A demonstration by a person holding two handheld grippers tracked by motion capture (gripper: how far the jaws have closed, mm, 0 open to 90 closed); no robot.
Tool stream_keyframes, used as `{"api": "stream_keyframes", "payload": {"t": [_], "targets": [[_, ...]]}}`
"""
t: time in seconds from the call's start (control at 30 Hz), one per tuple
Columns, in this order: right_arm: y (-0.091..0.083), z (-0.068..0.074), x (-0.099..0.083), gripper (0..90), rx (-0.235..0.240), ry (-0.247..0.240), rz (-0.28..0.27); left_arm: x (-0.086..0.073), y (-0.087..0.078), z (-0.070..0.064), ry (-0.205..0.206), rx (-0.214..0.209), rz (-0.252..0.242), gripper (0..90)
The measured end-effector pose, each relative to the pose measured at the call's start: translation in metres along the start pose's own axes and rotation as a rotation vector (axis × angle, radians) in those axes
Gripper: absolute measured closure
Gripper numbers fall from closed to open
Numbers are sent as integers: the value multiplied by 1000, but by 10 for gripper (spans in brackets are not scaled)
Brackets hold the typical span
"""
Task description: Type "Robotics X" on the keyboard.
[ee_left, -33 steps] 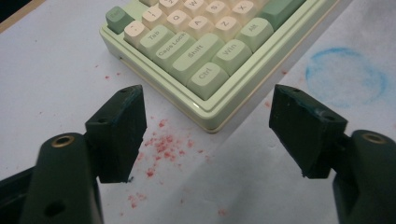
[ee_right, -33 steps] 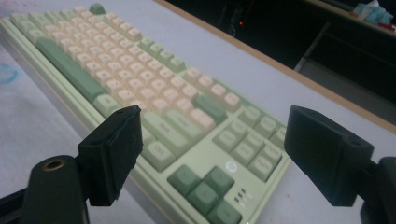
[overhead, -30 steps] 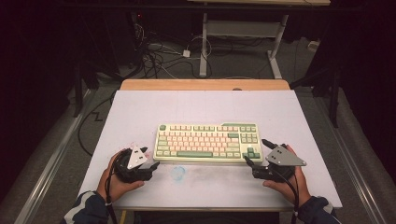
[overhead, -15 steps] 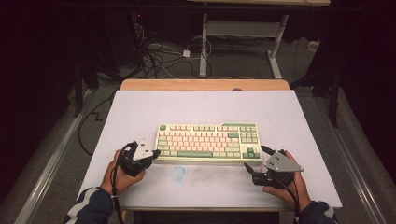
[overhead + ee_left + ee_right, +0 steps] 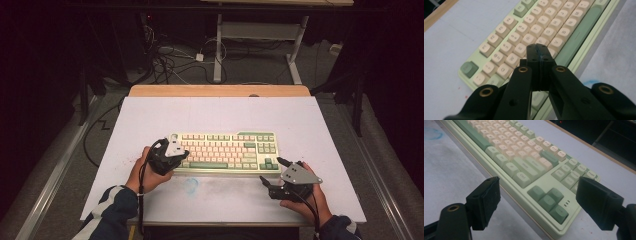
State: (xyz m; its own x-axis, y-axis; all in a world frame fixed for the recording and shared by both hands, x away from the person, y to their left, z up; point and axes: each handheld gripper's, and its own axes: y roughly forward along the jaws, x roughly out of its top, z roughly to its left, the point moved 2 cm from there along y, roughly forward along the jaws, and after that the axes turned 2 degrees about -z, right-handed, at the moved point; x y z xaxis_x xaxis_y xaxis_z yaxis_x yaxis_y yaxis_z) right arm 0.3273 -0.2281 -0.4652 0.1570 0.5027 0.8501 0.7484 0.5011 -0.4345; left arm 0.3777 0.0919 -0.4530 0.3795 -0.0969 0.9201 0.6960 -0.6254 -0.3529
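Nearest the table's front edge, 2 hands in dark sleeves with a white stripe, each gripping a black 2-jaw tool. At the right, the right gripper held just off the keyboard's near right corner, jaws spread wide, grey 3-cornered plate on top, cable trailing back past the wrist. In the right gripper view, the same right gripper with its 2 pads far apart, framing the green arrow keys without touching them; nothing between the pads. At the left, the left gripper over the keyboard's left end, tips down among the keys. In the left gripper view, the left gripper with jaws pressed fully together, empty, tips resting at or just above the cream letter keys near the E and D; actual contact hard to judge. Just in front of the keyboard, a faint blue smudge on the white table cover. Farther on, the keyboard itself: pale green case, cream keys, green space bar and green modifier keys, lying flat and square to the table at mid-depth, slightly left of centre between the 2 tools. Beyond it, bare white cover up to a strip of wood at the far edge. Past the table, a dark floor with tangled cables and the white legs of another table.
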Motion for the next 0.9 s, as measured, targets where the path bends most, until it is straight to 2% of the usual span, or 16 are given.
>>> {"api": "stream_keyframes", "payload": {"t": [0.17, 0.33, 0.53, 0.9], "targets": [[1, 2, 0, 203, 7, -8, 5, 5, 17, -7, 25, -4, 17, 873], [2, 2, 0, 204, 6, -18, 10, 8, 33, -11, 26, -14, 42, 873], [2, 1, -1, 205, 7, -12, 10, 9, 53, -13, 30, 3, 64, 872], [4, 2, -2, 206, 16, -20, 20, 7, 74, -15, 40, 22, 98, 872]]}}
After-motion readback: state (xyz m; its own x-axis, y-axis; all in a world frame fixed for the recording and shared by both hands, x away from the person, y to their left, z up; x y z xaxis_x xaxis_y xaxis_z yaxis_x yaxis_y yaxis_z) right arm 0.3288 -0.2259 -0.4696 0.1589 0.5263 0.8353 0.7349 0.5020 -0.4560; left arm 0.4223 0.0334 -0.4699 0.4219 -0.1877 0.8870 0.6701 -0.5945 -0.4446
